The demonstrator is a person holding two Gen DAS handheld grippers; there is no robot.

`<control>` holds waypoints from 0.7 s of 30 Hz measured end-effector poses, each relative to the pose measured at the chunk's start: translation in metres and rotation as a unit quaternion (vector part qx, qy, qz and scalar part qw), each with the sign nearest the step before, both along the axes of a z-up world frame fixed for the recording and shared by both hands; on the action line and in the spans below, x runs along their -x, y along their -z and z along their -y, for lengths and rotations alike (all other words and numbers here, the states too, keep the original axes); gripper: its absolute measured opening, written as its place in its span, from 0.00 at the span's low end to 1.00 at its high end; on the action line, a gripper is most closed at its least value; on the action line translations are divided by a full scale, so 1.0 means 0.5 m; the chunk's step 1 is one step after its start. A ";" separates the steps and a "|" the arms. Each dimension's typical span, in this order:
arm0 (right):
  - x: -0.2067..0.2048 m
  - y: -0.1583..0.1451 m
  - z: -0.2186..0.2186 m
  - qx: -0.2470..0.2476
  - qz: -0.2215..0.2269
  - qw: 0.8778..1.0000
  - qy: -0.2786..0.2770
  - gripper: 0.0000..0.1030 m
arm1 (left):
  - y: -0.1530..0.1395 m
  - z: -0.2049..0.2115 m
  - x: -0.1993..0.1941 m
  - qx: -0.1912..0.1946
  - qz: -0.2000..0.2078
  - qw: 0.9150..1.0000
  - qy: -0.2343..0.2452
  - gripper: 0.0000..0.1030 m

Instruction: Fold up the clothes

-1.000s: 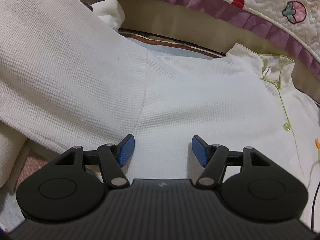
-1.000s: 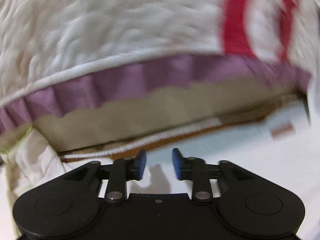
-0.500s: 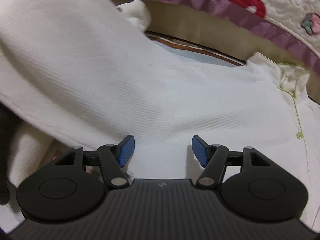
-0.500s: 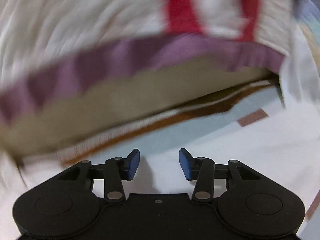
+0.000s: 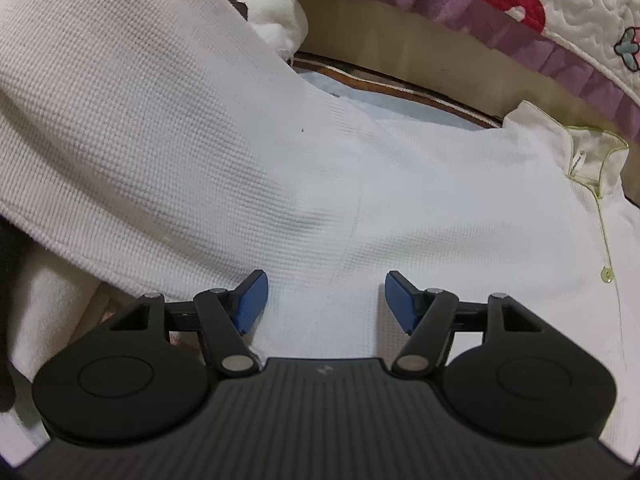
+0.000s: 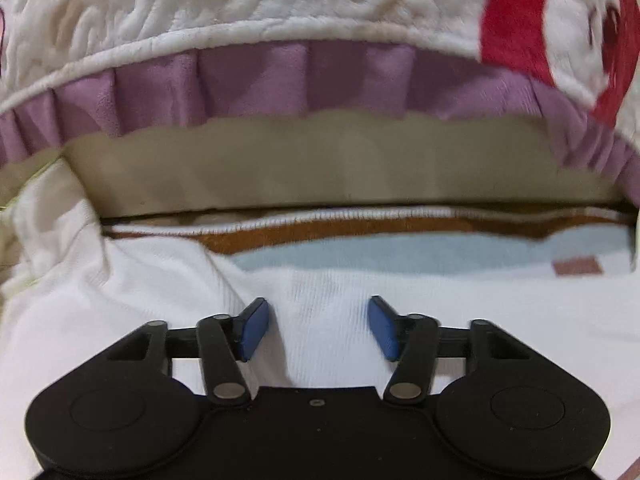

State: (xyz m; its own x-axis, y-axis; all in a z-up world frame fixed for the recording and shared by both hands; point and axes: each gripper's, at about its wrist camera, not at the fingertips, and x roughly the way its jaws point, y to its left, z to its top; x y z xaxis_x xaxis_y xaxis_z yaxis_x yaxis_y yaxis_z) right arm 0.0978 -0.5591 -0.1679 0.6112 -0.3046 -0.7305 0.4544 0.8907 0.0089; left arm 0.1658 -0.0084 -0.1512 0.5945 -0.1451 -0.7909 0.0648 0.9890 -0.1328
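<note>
You are holding the left gripper [image 5: 326, 300] over the white waffle-knit shirt [image 5: 440, 200], which is lying spread on a pale blue mat [image 6: 400, 252] below the purple-frilled quilt [image 6: 240, 0], and its 2 blue fingers [image 5: 250, 304] are standing wide apart, gripping nothing. Your right gripper [image 6: 318, 326] is closing, its fingers [image 6: 382, 326] showing wide on either side of a raised fold of the shirt without pressing it yet.

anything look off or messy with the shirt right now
Nothing damaged. The white shirt isn't flat yet: a sleeve is flopped across its body, and the cloth is bunched into a ridge between the right tongs.
</note>
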 end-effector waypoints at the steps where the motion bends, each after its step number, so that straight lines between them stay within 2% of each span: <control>1: -0.011 -0.007 -0.014 0.022 -0.003 1.000 -0.014 0.02 | 0.000 0.000 0.000 0.000 0.002 1.000 -0.001 0.62; 3: -0.036 -0.014 -0.023 0.097 -0.010 0.995 -0.003 0.01 | 0.001 0.003 0.004 -0.012 0.009 1.000 0.002 0.60; 5: -0.045 -0.018 0.009 0.074 -0.003 0.997 0.032 0.01 | 0.003 0.007 0.008 -0.024 0.013 1.000 0.007 0.59; 8: -0.051 -0.017 0.014 0.063 -0.004 0.998 0.032 0.01 | 0.004 0.005 0.007 -0.022 0.013 1.000 0.005 0.59; 10: -0.046 -0.021 0.020 0.058 -0.012 0.997 0.055 0.03 | 0.003 0.001 0.006 -0.018 0.011 1.000 0.002 0.59; 11: -0.031 -0.030 0.032 0.039 0.004 0.996 0.085 0.05 | 0.003 -0.001 0.005 -0.016 0.010 1.000 0.002 0.59; 12: -0.010 -0.041 0.049 0.013 0.026 0.993 0.115 0.14 | 0.003 -0.001 0.005 -0.017 0.008 1.000 0.004 0.59; 13: 0.024 -0.054 0.072 -0.028 0.059 0.987 0.147 0.19 | 0.003 0.001 0.005 -0.019 0.006 1.000 0.006 0.60; 14: 0.058 -0.067 0.094 -0.066 0.091 0.978 0.177 0.33 | 0.003 0.002 0.003 -0.020 0.004 1.000 0.009 0.60; 15: 0.094 -0.076 0.113 -0.099 0.116 0.968 0.199 0.42 | 0.002 0.002 0.002 -0.020 0.002 1.000 0.010 0.60; 16: 0.129 -0.080 0.129 -0.127 0.130 0.960 0.214 0.42 | 0.001 0.001 0.001 -0.018 -0.001 1.000 0.009 0.60; 18: 0.186 -0.082 0.138 -0.153 0.129 0.955 0.220 0.45 | -0.001 -0.002 -0.001 -0.012 -0.004 1.000 0.004 0.60; 21: 0.258 -0.084 0.120 -0.150 0.094 0.961 0.214 0.48 | -0.005 -0.004 -0.001 -0.012 -0.005 1.000 -0.003 0.60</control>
